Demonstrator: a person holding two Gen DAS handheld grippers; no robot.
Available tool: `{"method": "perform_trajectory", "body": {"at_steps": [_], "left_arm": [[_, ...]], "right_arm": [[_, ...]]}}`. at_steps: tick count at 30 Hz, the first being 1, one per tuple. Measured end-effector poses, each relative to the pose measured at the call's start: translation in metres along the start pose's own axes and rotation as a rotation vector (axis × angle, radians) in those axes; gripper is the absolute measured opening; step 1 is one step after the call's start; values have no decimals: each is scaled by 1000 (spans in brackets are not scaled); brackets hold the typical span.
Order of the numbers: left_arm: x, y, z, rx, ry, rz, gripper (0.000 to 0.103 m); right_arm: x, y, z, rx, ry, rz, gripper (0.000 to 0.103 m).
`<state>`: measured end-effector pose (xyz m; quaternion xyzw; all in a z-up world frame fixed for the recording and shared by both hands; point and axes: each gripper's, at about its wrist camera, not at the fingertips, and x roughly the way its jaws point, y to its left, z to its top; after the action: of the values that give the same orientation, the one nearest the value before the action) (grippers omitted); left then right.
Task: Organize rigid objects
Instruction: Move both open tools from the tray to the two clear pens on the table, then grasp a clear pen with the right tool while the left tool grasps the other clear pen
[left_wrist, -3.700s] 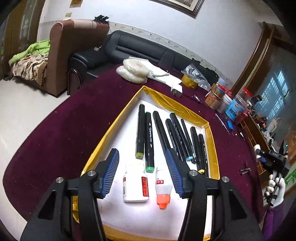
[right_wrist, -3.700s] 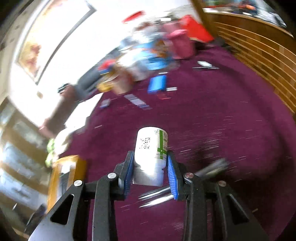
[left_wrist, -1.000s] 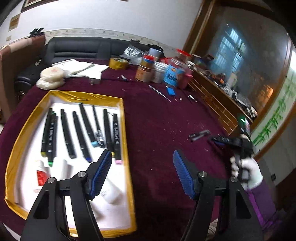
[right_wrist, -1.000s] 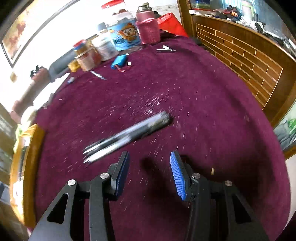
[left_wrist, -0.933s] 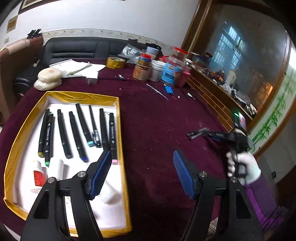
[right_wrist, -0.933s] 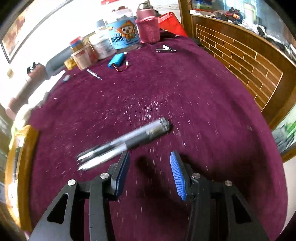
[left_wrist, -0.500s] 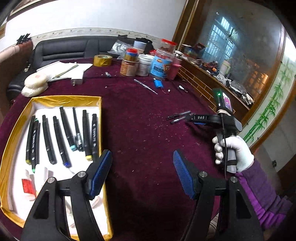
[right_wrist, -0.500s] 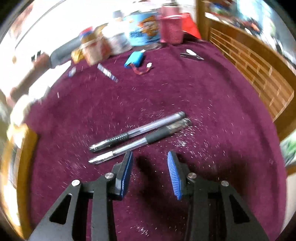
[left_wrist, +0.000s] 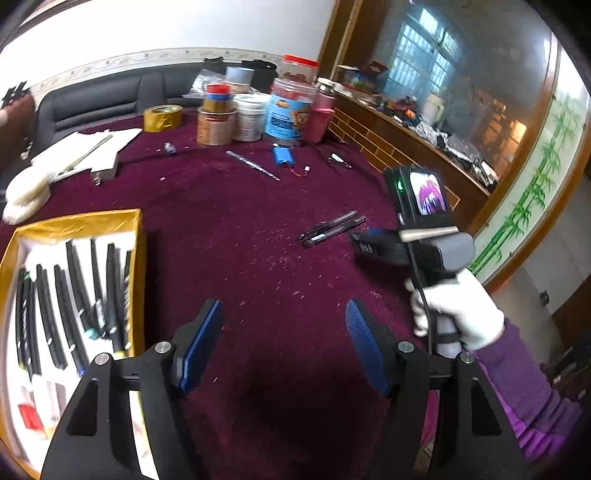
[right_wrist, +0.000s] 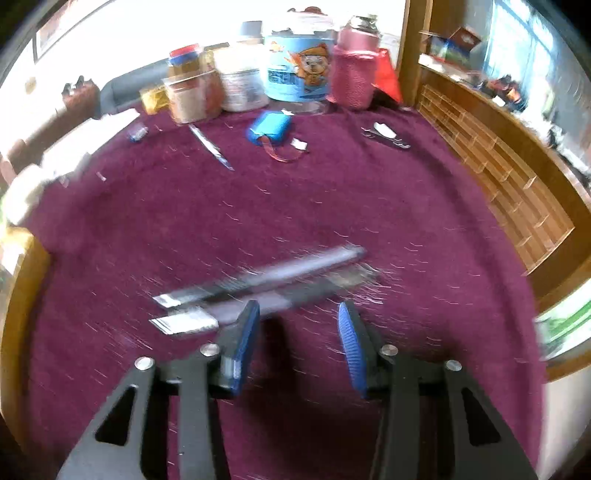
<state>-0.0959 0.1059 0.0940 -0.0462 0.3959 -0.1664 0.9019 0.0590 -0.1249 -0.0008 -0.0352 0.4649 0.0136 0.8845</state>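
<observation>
Right claw (right_wrist: 297, 314) is down low over the two slim grey-and-clear gel pens (right_wrist: 266, 288) lying side by side on the maroon velvet-covered counter (right_wrist: 332, 192). Its blue pads have just been narrowing, but there's a clear gap between them and nothing inside it; the pens lie just ahead of the tips, blurred, the nearer one running behind the left pad. From the left wrist view those pens (left_wrist: 330, 229) sit mid-counter, right in front of the right claw (left_wrist: 364, 240), which a white-gloved hand (left_wrist: 456, 314) with a purple sleeve is gripping.

Left claw (left_wrist: 282, 314) hangs spread wide over bare cloth, pinching nothing. Off to its left lies the gold-rimmed white tray (left_wrist: 136, 266), with a row of long black markers (left_wrist: 74, 302) lined up inside, and a couple of small white bottles below them, too smeared to read.

Along the far edge stand a cluster of jars and tubs (left_wrist: 258, 114), a small blue battery pack (right_wrist: 269, 127) in front of them.
</observation>
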Motion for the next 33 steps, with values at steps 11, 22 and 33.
{"method": "perform_trajectory", "body": {"at_steps": [11,22,33], "left_arm": [[55,-31,16,72,85,-9,68],[75,-37,30,93,116,37,68],[148,-72,77,334,103,75,68]], "right_arm": [[-9,-76,-3,257,-10,302,35],[2,5,6,-52,-41,26,45],[-9,-88,-22,196,-94,112,34]]}}
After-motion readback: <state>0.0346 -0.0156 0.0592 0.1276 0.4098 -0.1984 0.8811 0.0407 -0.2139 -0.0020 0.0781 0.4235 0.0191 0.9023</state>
